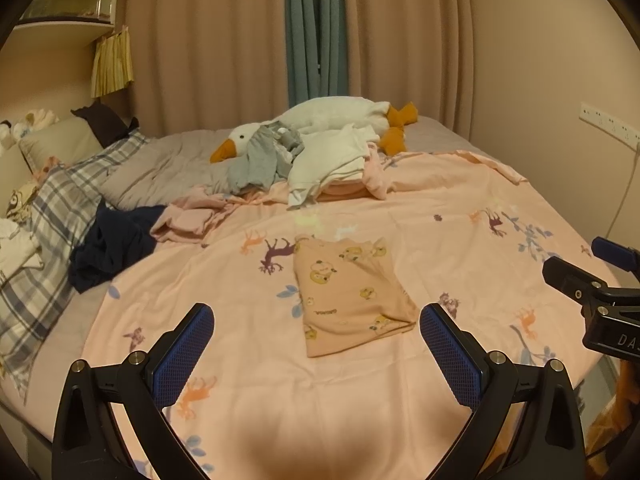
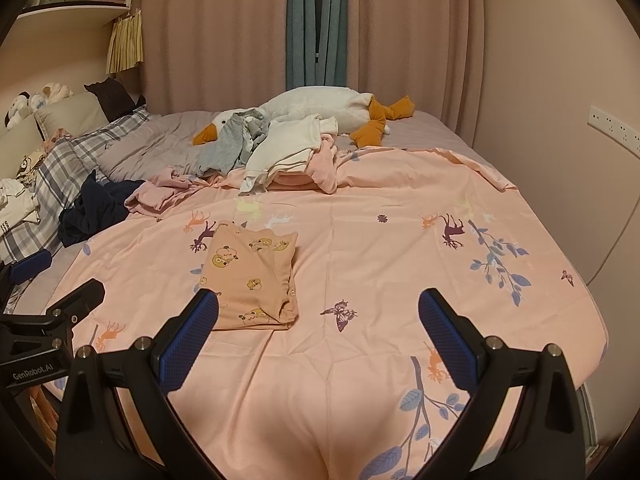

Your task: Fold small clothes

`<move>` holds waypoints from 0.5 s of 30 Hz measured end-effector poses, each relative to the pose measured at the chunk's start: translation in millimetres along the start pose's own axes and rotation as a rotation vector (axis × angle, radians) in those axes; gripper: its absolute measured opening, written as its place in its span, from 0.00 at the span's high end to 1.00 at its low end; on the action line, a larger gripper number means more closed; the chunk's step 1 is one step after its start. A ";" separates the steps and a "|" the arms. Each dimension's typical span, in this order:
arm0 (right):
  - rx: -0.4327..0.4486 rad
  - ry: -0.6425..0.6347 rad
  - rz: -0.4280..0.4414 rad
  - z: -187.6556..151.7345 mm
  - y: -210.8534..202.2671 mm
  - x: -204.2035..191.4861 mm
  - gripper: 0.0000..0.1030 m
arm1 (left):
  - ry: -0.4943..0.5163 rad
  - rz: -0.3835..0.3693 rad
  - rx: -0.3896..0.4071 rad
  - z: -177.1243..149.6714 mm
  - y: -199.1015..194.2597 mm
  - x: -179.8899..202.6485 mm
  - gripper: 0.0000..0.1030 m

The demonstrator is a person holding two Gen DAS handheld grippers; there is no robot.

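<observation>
A small peach garment with yellow cartoon prints (image 1: 348,294) lies folded into a rectangle on the pink printed bedsheet (image 1: 248,292), also seen in the right wrist view as the folded garment (image 2: 250,276). My left gripper (image 1: 316,314) hovers open just in front of it, nothing between its blue pads (image 1: 188,352). My right gripper (image 2: 318,300) is open too, the garment lying near its left pad (image 2: 188,340). A heap of unfolded small clothes, white, grey and pink (image 1: 320,160), lies further back on the bed; the same heap (image 2: 280,152) shows in the right view.
A white goose plush (image 1: 328,116) lies behind the heap. A dark navy garment (image 1: 112,246) and a plaid pillow (image 1: 52,232) sit at the left. Curtains (image 1: 224,40) hang behind the bed; a wall with sockets (image 2: 612,128) is on the right. The sheet (image 2: 400,248) spreads right.
</observation>
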State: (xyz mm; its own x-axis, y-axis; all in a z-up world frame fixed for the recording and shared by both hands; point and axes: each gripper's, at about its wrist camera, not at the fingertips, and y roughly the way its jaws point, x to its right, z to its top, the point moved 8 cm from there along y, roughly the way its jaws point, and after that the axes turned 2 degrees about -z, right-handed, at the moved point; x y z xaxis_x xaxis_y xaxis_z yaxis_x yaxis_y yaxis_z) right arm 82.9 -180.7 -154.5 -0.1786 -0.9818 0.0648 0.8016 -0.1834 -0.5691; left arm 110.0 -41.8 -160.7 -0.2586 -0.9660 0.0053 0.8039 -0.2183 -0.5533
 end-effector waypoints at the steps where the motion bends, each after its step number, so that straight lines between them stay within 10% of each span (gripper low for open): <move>1: 0.000 -0.001 -0.001 0.3 0.0 0.5 0.02 | 0.000 -0.001 -0.002 -0.5 0.2 -0.2 0.01; 15: -0.003 -0.027 -0.004 -1.1 4.1 -6.1 0.02 | -0.009 -0.002 -0.013 -5.1 2.7 -4.9 0.01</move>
